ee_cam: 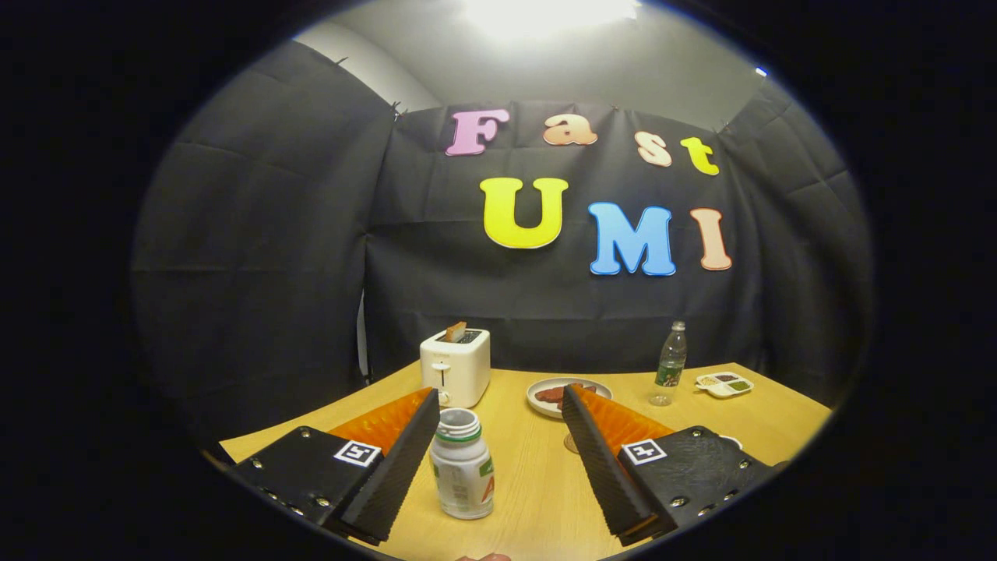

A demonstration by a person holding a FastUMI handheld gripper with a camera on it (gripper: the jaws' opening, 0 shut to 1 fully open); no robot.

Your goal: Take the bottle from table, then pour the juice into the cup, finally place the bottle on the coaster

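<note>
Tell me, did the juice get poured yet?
Not yet, it seems. The gripper is open, with the uncapped white bottle standing on the table between its jaws, nearer one side, not squeezed. So grabbing is just starting. Pouring into a cup and setting the bottle on a coaster are still left.

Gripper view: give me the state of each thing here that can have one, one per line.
Gripper: open, fingers either side of the juice bottle, not touching it.
Juice bottle: upright on the table, cap off.
Toaster: a slice sticking up from its slot.
Water bottle: upright, capped.
Plate: holds food.
Divided dish: filled.
</note>
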